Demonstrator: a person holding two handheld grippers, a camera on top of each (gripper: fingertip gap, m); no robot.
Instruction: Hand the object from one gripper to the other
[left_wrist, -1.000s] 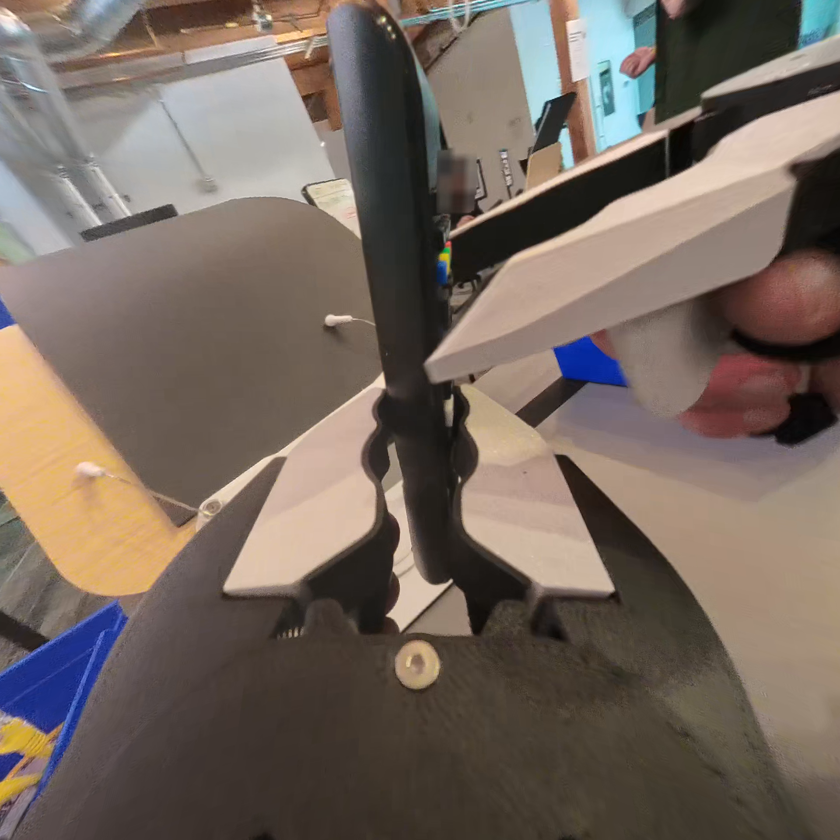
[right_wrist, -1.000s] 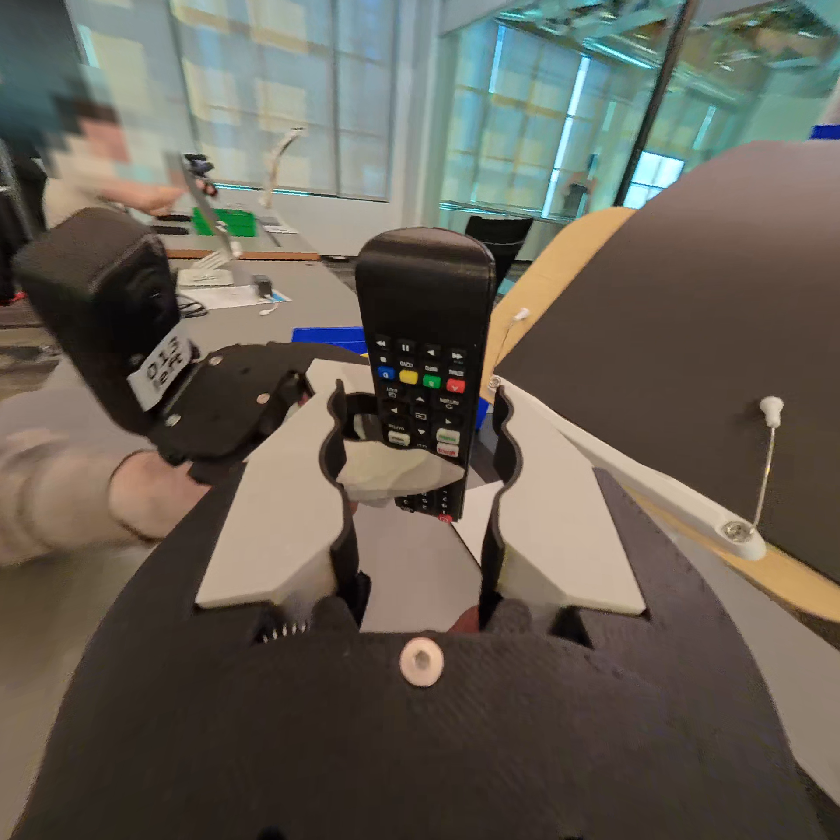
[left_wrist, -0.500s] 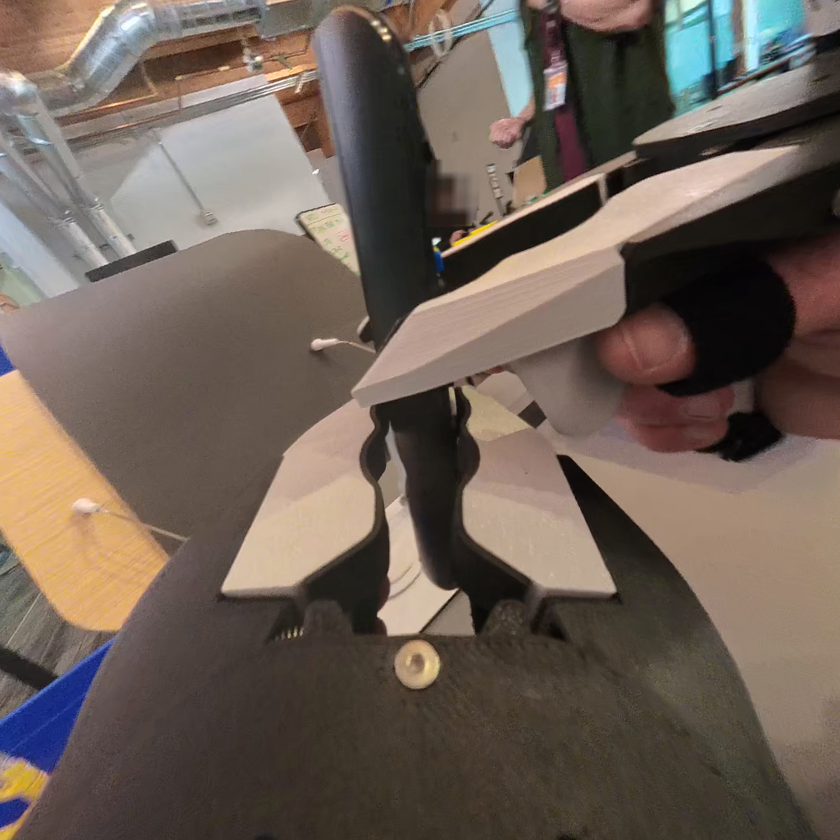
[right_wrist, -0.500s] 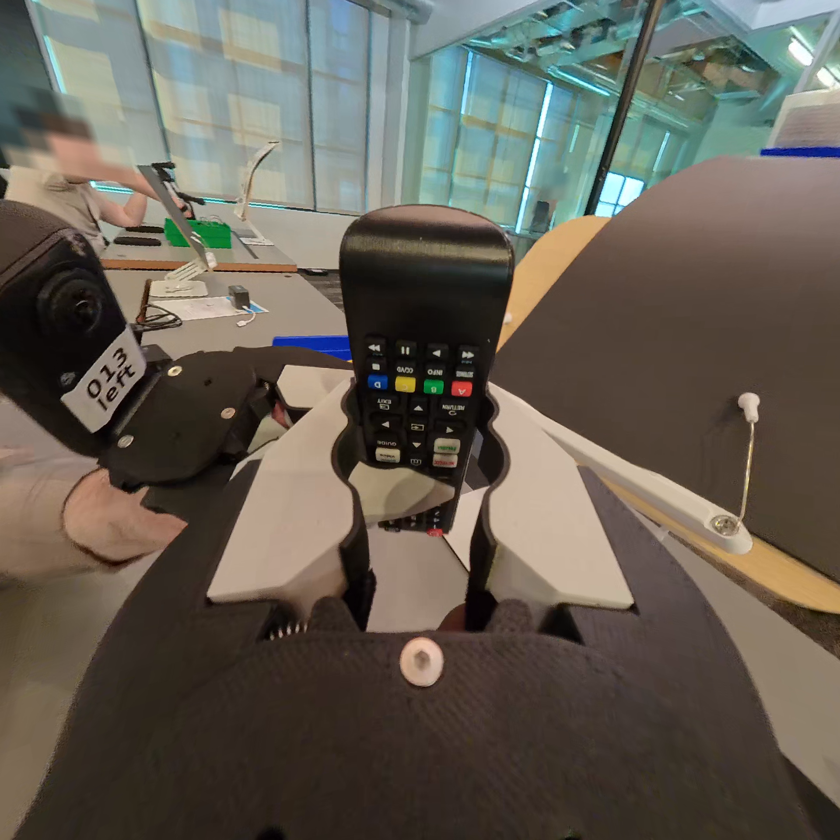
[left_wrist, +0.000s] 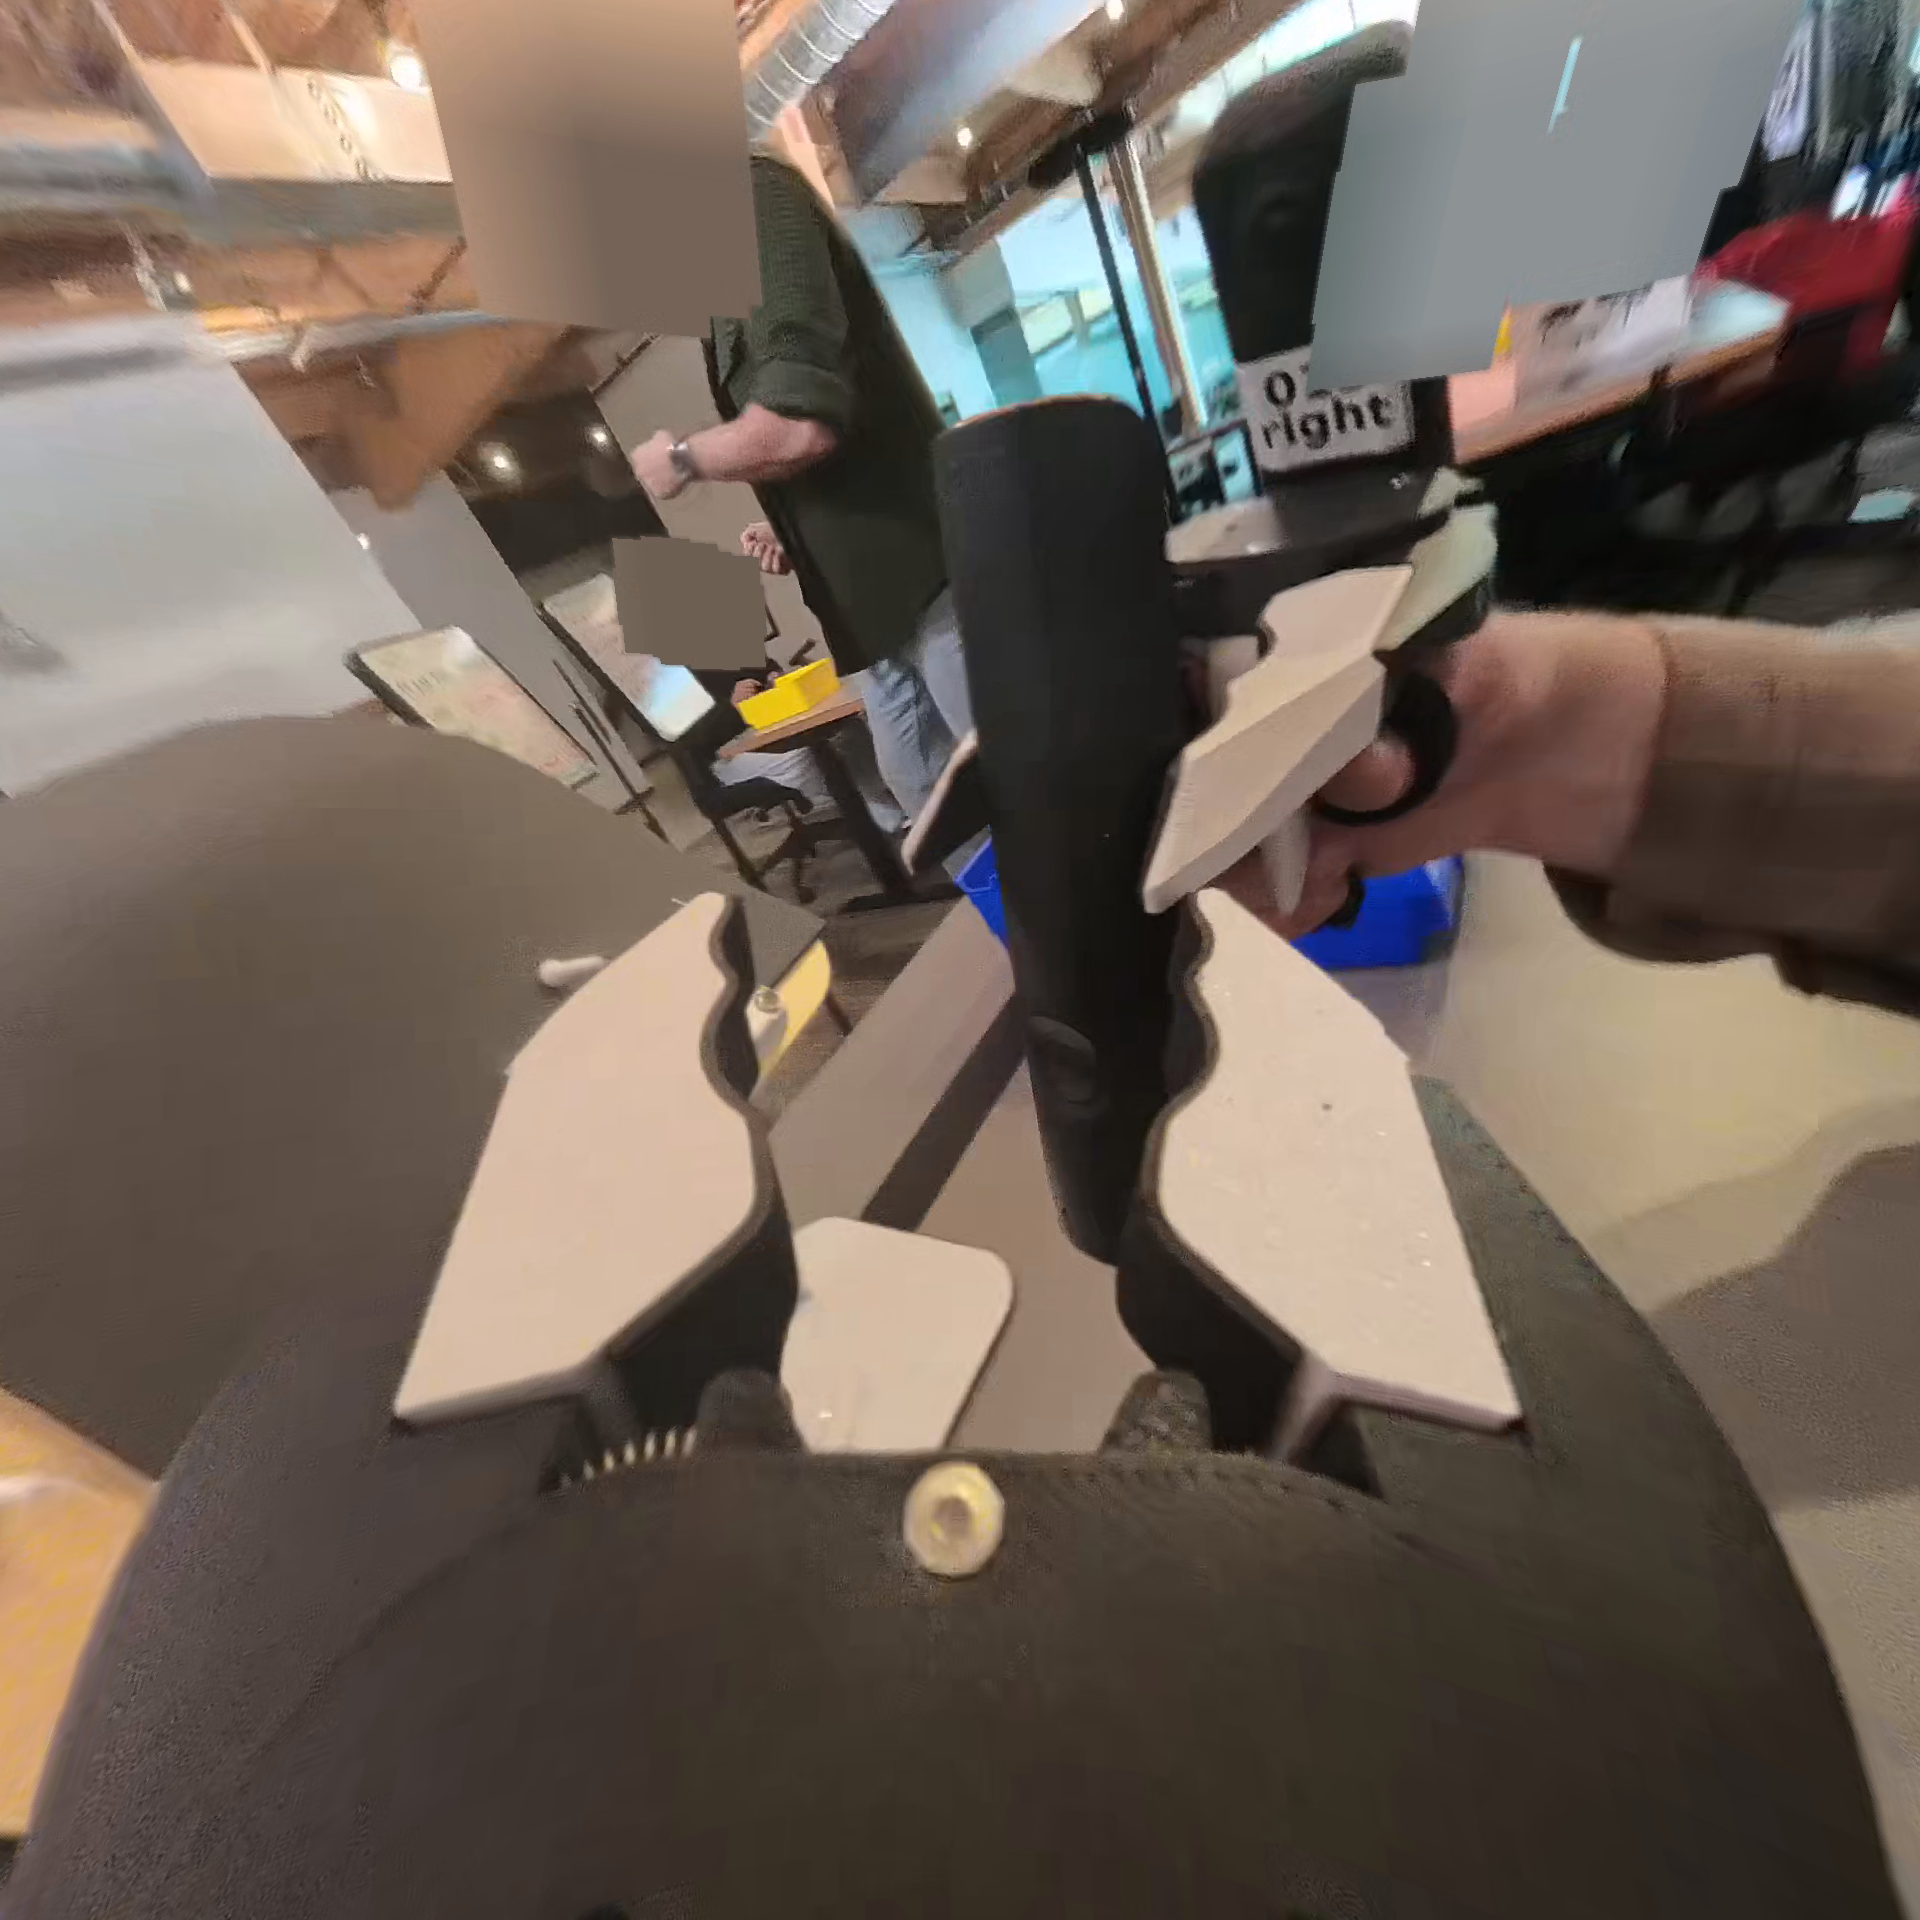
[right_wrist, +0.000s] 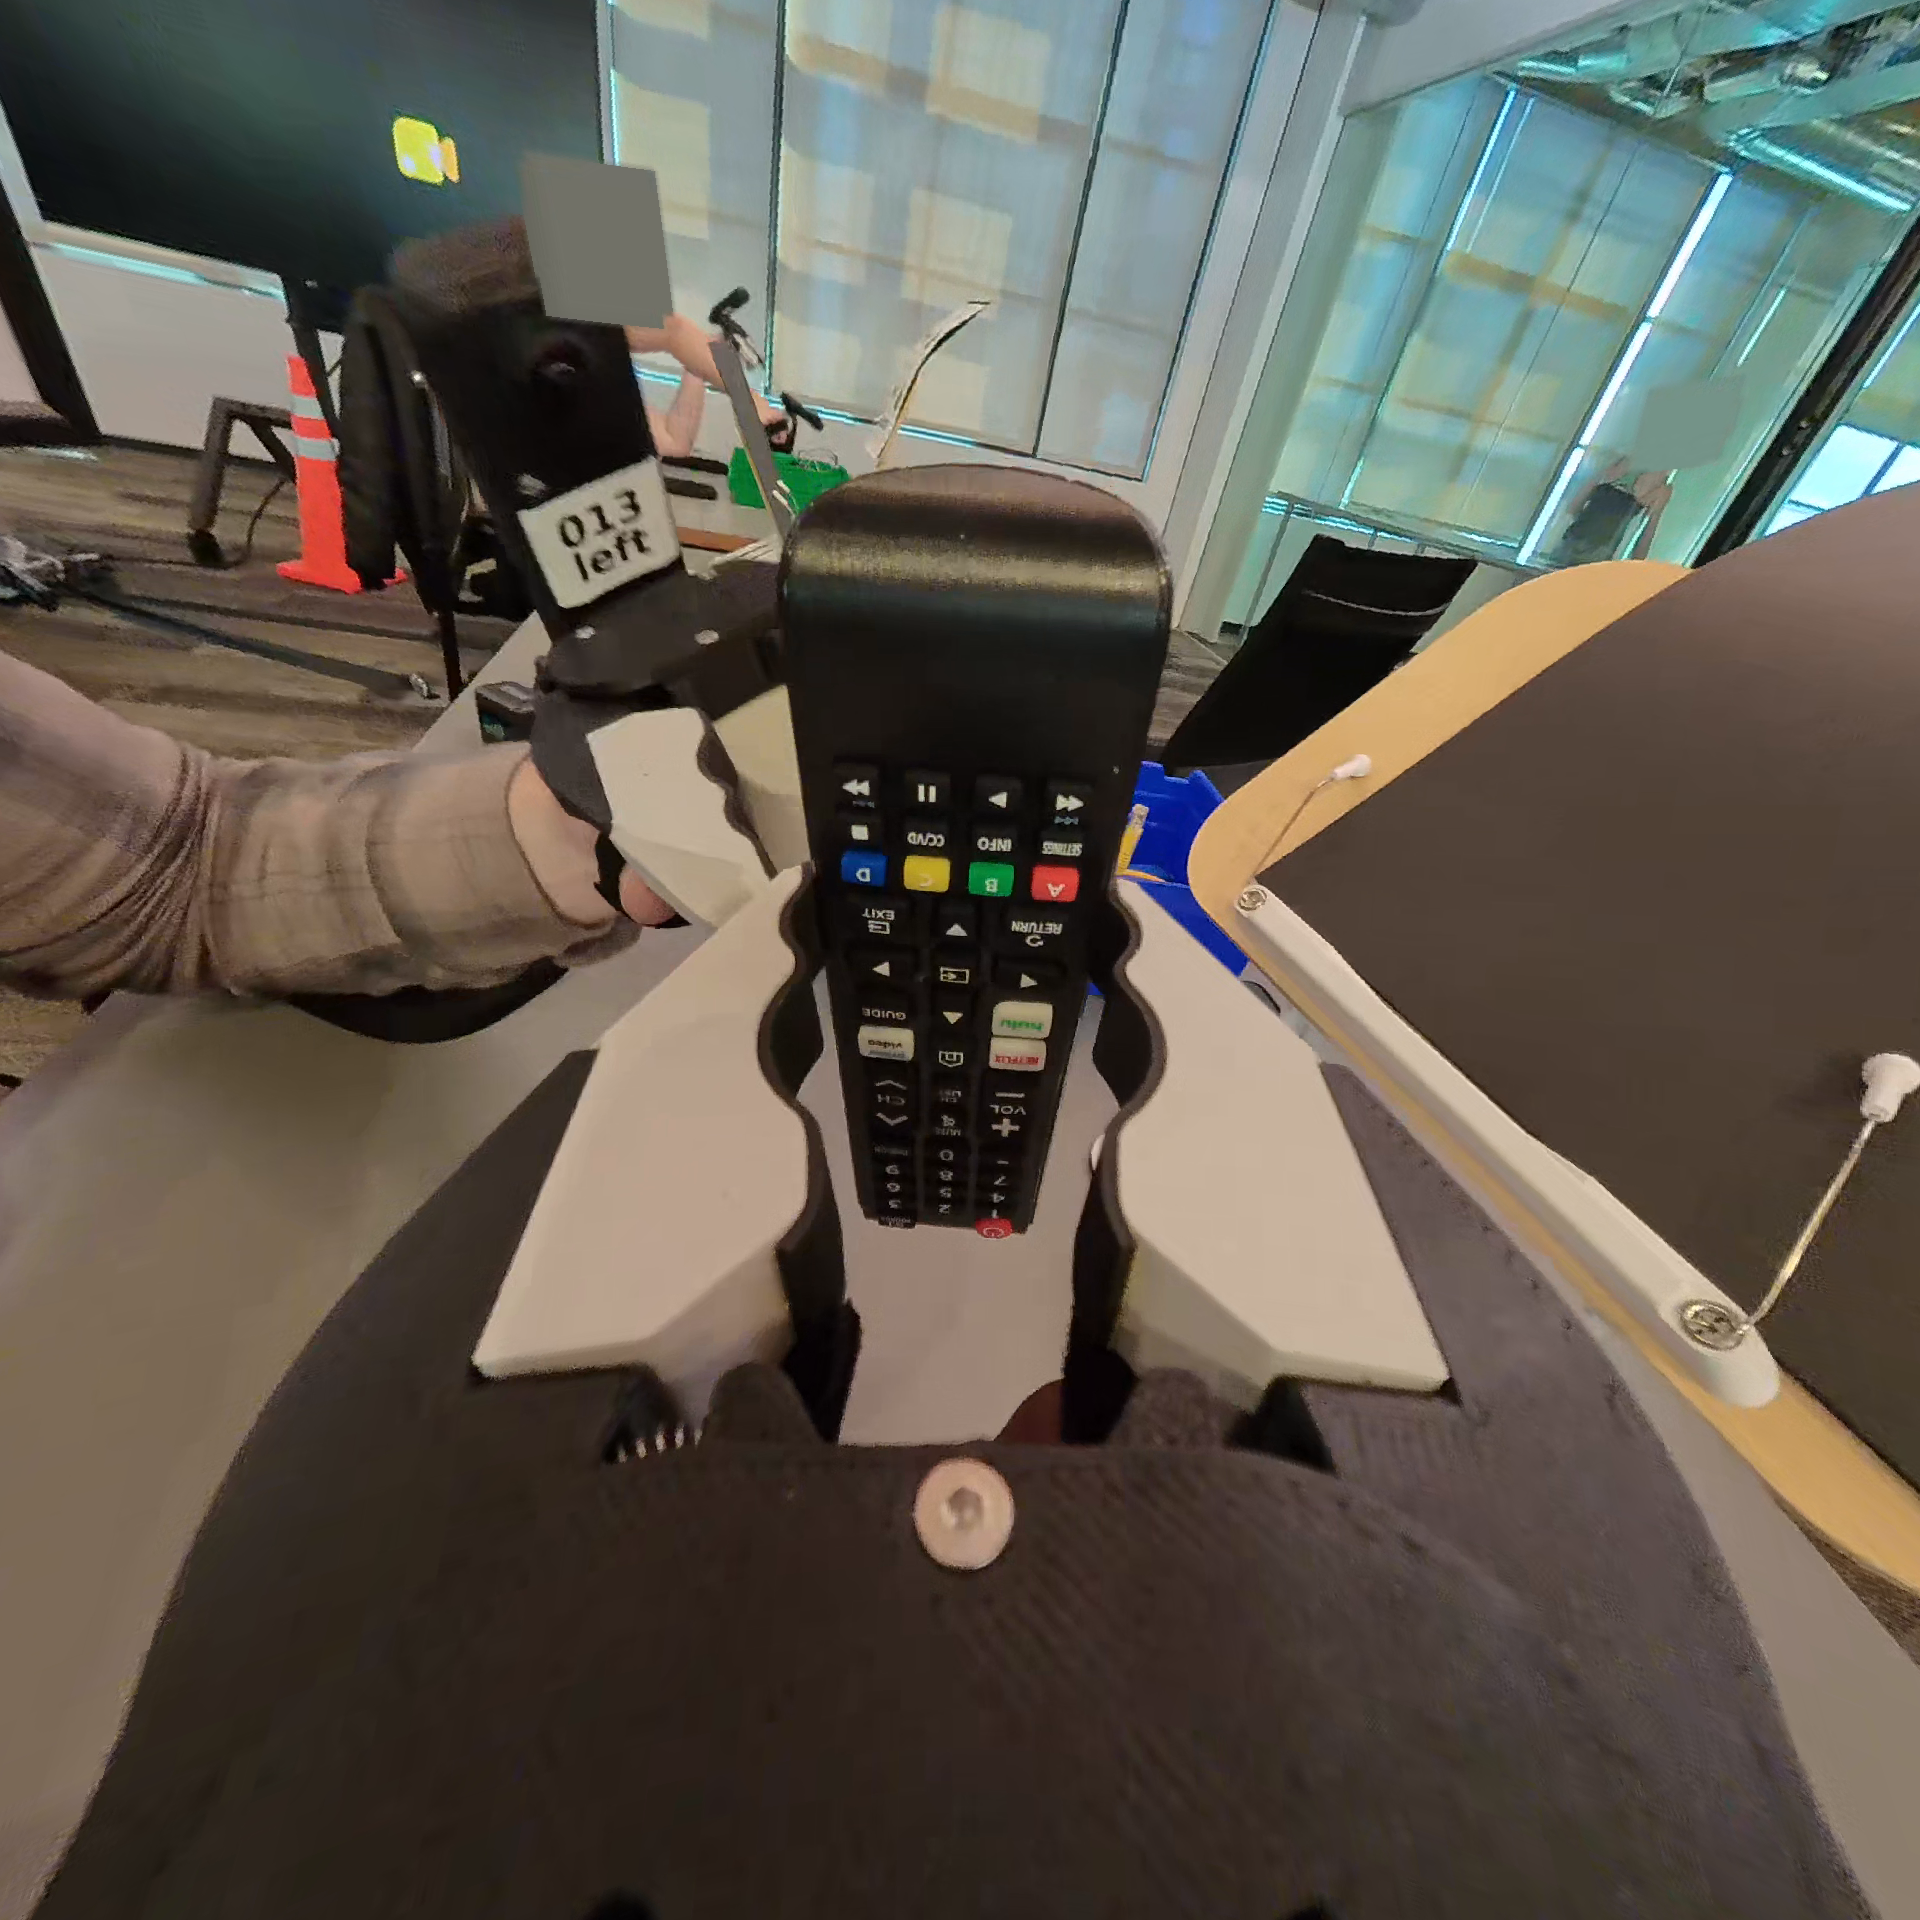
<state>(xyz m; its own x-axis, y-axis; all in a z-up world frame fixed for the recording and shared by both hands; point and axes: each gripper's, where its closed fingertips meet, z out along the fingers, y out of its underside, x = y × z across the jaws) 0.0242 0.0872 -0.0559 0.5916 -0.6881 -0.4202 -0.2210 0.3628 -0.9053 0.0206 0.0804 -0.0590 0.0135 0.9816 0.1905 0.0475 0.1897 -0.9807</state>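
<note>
A black remote control (right_wrist: 966, 675) stands upright with its buttons facing the right wrist camera. My right gripper (right_wrist: 956, 904) is shut on its two long edges at about mid-length. In the left wrist view the remote (left_wrist: 1060, 644) shows its plain back, with the right gripper (left_wrist: 1060, 831) clamped across it. My left gripper (left_wrist: 956, 925) is open, jaws wide apart. The remote's lower end hangs between them, close against the right-hand finger (left_wrist: 1288, 1164). In the right wrist view the left gripper (right_wrist: 727, 790) sits open just left of the remote.
A dark grey panel with a wooden rim (right_wrist: 1610, 883) stands to the right and also shows in the left wrist view (left_wrist: 260, 935). A blue bin (left_wrist: 1382, 914) rests on the light grey table (right_wrist: 208, 1195). A person (left_wrist: 831, 416) stands behind. The tips of both grippers are at nearly the same place.
My left gripper has opened and let go of the remote. My right gripper has closed on the remote and now carries it. The left gripper has drawn off to the left.
</note>
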